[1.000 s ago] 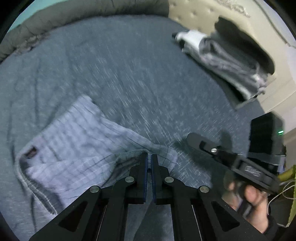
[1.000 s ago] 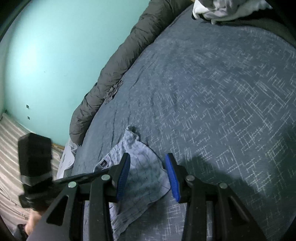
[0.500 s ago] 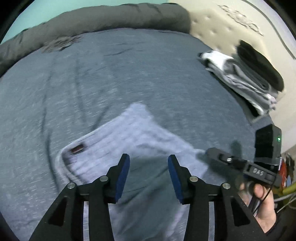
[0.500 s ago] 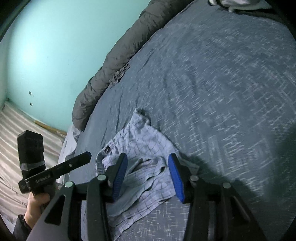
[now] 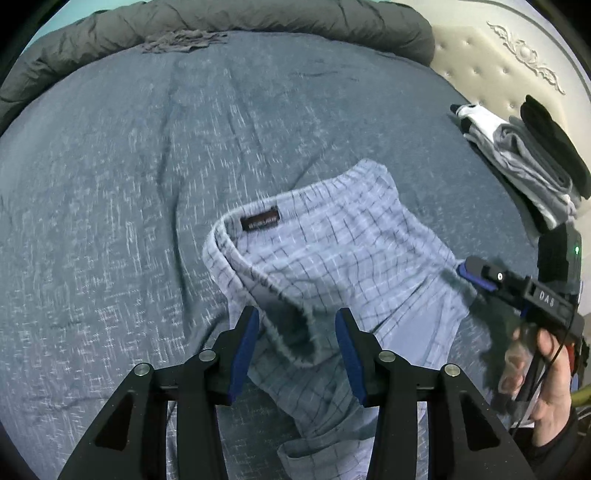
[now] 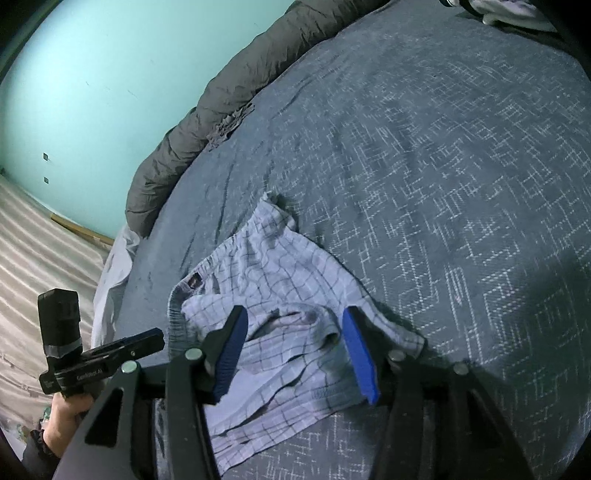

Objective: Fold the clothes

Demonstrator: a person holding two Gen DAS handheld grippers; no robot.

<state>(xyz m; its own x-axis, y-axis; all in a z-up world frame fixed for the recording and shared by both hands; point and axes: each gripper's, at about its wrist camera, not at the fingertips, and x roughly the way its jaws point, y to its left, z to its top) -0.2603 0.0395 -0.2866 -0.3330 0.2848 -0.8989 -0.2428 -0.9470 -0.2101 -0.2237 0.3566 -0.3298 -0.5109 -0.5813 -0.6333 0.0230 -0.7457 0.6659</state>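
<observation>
My left gripper (image 5: 297, 336) hangs over the checked shorts (image 5: 332, 266), its blue-padded jaws standing apart; a raised fold of the waistband lies between them, but the pads do not press on it. My right gripper (image 6: 293, 339) is likewise above the shorts (image 6: 280, 325), its jaws opening, with bunched cloth between the pads and no grip on it. In the left wrist view the right gripper (image 5: 476, 275) enters from the right edge, held in my right hand (image 5: 543, 387), its tip at the side hem of the shorts; whether it touches the cloth there I cannot tell. In the right wrist view my left hand (image 6: 68, 410) shows at the lower left. The shorts lie crumpled on the blue-grey bedspread (image 5: 129, 192), near its close edge, waistband open and a dark brand label (image 5: 259, 222) facing up. A grey duvet (image 5: 221, 22) is rolled along the far side of the bed, against the turquoise wall (image 6: 92, 74). A pile of folded clothes (image 5: 524, 162) sits by the cream tufted headboard (image 5: 491, 62), well apart from the shorts.
</observation>
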